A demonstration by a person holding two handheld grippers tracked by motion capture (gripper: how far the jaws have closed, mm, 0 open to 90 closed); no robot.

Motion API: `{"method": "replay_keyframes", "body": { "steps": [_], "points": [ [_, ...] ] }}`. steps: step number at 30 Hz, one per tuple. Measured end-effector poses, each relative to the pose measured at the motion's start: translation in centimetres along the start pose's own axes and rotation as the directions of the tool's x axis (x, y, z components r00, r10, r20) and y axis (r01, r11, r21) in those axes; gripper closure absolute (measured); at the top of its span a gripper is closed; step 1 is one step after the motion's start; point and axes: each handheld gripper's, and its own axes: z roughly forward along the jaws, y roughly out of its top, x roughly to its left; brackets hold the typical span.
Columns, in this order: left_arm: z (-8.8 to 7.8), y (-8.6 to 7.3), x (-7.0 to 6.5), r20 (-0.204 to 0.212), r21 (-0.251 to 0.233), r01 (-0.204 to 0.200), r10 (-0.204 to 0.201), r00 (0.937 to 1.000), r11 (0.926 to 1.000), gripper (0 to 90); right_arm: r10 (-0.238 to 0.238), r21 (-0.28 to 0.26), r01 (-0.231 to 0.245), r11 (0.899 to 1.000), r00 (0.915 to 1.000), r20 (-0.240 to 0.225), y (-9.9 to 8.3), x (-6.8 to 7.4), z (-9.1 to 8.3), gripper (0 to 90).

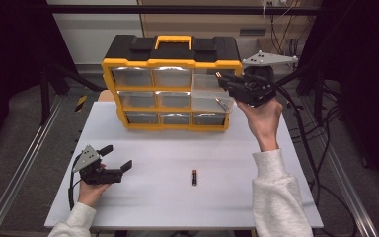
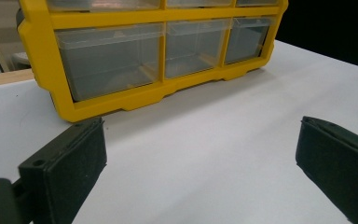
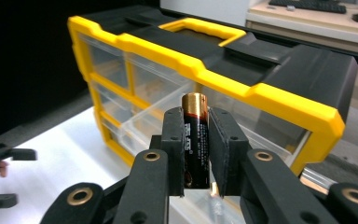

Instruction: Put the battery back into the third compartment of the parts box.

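Right gripper [image 3: 196,154] fingers [image 3: 173,149] clamped on upright battery [image 3: 196,140] above pulled-out drawer [image 1: 211,96] of organizer [image 1: 172,64]; left gripper [image 1: 114,157] wide open, holding nothing.

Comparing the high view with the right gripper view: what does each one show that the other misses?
High view alone: a second battery lying loose on the white table, and the person's sleeves. Right gripper view alone: the right claw shut on a battery standing upright between its pads, gold cap up. Both: the yellow and black drawer organiser with one clear drawer pulled out, and the left claw open near the table.
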Motion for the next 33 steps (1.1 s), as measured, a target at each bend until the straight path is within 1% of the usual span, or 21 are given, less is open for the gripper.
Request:
{"method": "replay_keyframes", "body": {
  "steps": [4,9,15,18,20,21,23,27,28,31,33],
  "points": [
    [0.0,0.0,0.0,0.0,-0.003,0.001,-0.001,1.0,1.0,1.4,0.006,0.031,-0.007,0.999,0.9996,0.029,0.0,-0.6,1.1,77.2],
    [0.0,0.0,0.0,0.0,-0.001,0.002,-0.002,1.0,1.0,1.4,-0.002,0.074,-0.003,0.997,0.998,0.063,-0.3,-1.1,2.3,77.2],
    [0.0,0.0,0.0,0.0,-0.001,0.001,-0.001,1.0,1.0,1.4,0.005,0.108,-0.014,0.994,0.9969,0.079,-1.0,-1.5,2.9,77.2],
    [0.0,0.0,0.0,0.0,0.002,0.0,0.0,1.0,1.0,1.4,0.005,0.126,-0.015,0.992,0.9968,0.079,-1.4,-1.7,3.0,77.1],
    [0.0,0.0,0.0,0.0,0.001,-0.001,0.001,1.0,1.0,1.5,-0.008,0.141,-0.005,0.99,0.9962,0.087,-1.6,-1.8,3.2,77.1],
    [0.1,0.0,0.0,0.001,0.002,0.001,-0.001,1.0,1.0,1.4,-0.006,0.143,-0.007,0.99,0.9959,0.09,-1.6,-1.8,3.2,77.1],
    [0.1,0.0,0.0,0.0,0.003,0.001,-0.001,1.0,1.0,1.4,0.001,0.142,-0.013,0.99,0.9962,0.087,-1.7,-1.8,3.2,76.9],
    [0.0,0.0,0.0,0.002,0.003,0.001,-0.001,1.0,1.0,1.4,-0.006,0.137,-0.006,0.99,0.9961,0.088,-1.7,-1.8,3.2,75.8],
    [0.0,0.0,0.0,0.001,0.001,-0.001,0.001,1.0,1.0,1.4,-0.006,0.127,-0.005,0.992,0.9964,0.085,-1.7,-1.8,3.2,74.0],
    [0.0,0.0,0.0,0.001,0.0,-0.001,0.001,1.0,1.0,1.4,-0.015,0.063,0.011,0.998,0.997,0.076,-1.6,-1.6,2.5,68.8],
    [0.0,0.0,0.0,0.0,0.001,-0.002,0.002,1.0,1.0,1.4,-0.016,0.029,0.014,0.999,0.9978,0.064,-1.5,-1.5,1.9,62.6]
  ]
}}
